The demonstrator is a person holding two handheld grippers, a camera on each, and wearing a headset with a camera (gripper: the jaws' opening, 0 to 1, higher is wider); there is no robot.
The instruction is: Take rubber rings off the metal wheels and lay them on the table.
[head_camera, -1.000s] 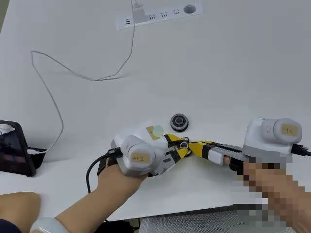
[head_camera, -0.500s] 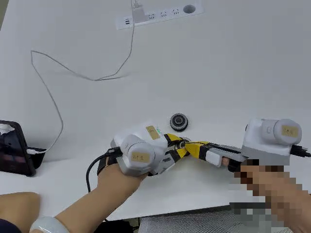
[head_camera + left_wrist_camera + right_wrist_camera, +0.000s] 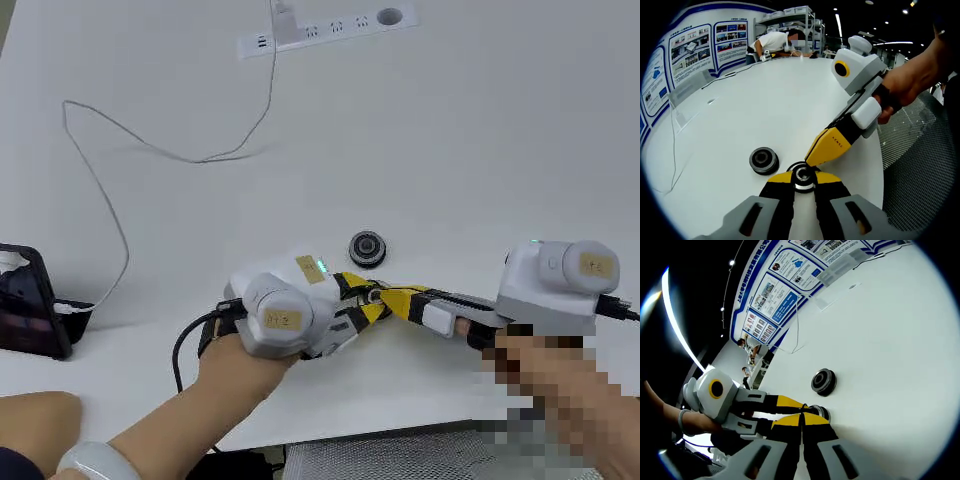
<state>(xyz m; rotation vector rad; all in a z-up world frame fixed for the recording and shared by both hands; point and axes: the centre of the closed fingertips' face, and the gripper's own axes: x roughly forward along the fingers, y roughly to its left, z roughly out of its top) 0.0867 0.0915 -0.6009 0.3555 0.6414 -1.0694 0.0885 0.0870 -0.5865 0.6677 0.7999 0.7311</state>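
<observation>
Just before the loose wheel on the table, left gripper grasps a second wheel; right gripper, jaws clenched, touches its rim.

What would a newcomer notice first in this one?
The yellow-tipped left gripper and right gripper meet tip to tip near the front edge of the white table, the left clamped on a small metal wheel. Just beyond them a second wheel with its black rubber ring lies flat, apart from both.
</observation>
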